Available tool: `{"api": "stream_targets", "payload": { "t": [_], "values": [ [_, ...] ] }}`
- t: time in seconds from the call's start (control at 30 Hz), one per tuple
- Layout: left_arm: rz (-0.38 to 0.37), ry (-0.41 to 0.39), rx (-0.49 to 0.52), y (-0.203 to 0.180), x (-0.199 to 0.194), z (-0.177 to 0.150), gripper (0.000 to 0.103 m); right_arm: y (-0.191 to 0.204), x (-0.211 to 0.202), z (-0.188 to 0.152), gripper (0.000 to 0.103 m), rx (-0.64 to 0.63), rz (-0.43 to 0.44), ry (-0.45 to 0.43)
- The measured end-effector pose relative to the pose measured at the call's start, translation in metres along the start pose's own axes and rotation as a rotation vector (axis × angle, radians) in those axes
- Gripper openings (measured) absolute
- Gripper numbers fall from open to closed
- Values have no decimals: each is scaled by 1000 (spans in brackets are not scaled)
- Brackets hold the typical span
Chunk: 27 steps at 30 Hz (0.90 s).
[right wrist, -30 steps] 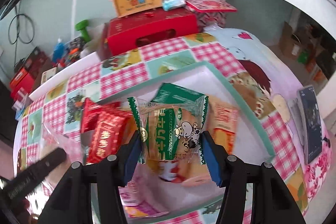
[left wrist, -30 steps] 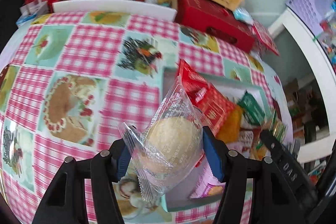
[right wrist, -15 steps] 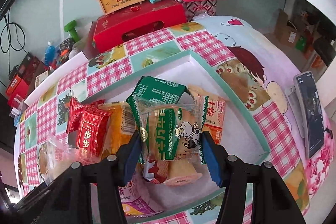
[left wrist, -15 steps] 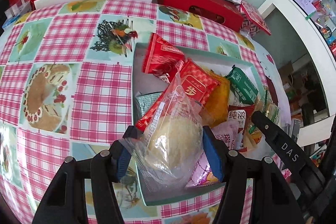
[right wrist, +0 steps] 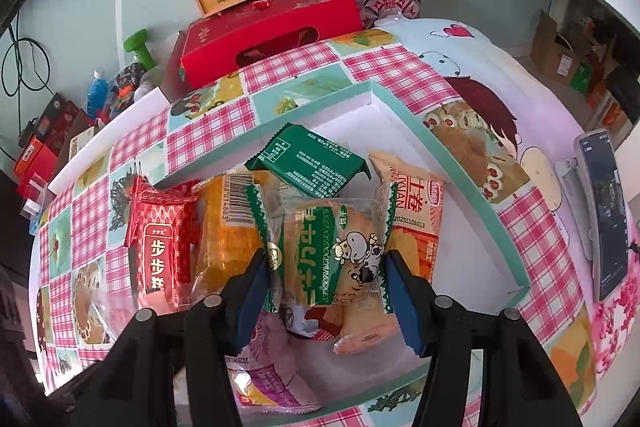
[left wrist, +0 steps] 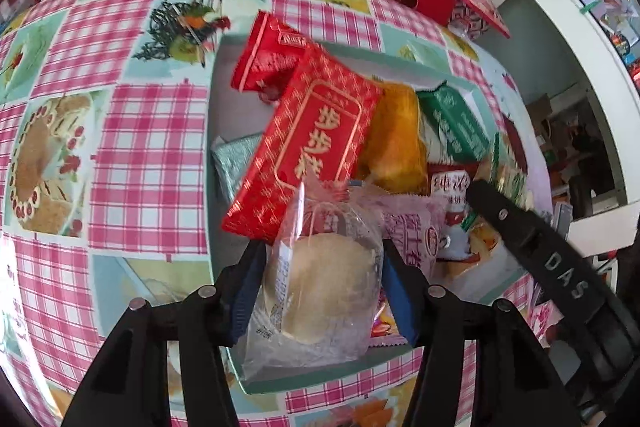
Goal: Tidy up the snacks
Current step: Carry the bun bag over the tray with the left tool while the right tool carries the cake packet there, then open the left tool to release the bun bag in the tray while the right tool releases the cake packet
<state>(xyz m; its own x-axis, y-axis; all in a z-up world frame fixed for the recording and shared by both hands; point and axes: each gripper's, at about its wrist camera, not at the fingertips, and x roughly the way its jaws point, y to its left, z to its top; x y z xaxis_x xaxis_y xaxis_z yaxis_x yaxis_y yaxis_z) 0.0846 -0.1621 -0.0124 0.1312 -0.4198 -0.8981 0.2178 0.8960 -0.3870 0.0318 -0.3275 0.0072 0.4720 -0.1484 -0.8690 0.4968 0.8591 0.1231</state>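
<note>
The left tool [left wrist: 322,283] is pinching a clear-wrapped round pastry [left wrist: 320,291] between its blue pads, holding it over the near-left corner of the teal-rimmed box [right wrist: 472,183]. The right tool [right wrist: 326,287] is pinching a green-and-white cow-print bun packet [right wrist: 328,251] above the middle of that box. The box is sitting on the checked surface [left wrist: 140,147] and is already carrying a red packet with gold lettering [left wrist: 312,143], an orange packet [left wrist: 396,143], a green packet [right wrist: 310,163] and a pink packet [left wrist: 408,231]. Most snacks seem gathered; judging from this, releasing these two into the box is what is remaining, and no loose snacks are showing on the cloth.
</note>
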Motion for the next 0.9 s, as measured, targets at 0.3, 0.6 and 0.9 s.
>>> {"api": "stream_targets", "payload": {
  "t": [0.3, 0.6, 0.9],
  "values": [
    [10, -2, 4, -5, -4, 1, 68, -6, -3, 2, 75, 24, 32, -11],
    [10, -60, -12, 5, -29, 7, 86, -8, -5, 4, 93, 27, 44, -30],
    [185, -178, 16, 11, -43, 12, 96, -6, -7, 4, 103, 15, 48, -54]
  ]
}}
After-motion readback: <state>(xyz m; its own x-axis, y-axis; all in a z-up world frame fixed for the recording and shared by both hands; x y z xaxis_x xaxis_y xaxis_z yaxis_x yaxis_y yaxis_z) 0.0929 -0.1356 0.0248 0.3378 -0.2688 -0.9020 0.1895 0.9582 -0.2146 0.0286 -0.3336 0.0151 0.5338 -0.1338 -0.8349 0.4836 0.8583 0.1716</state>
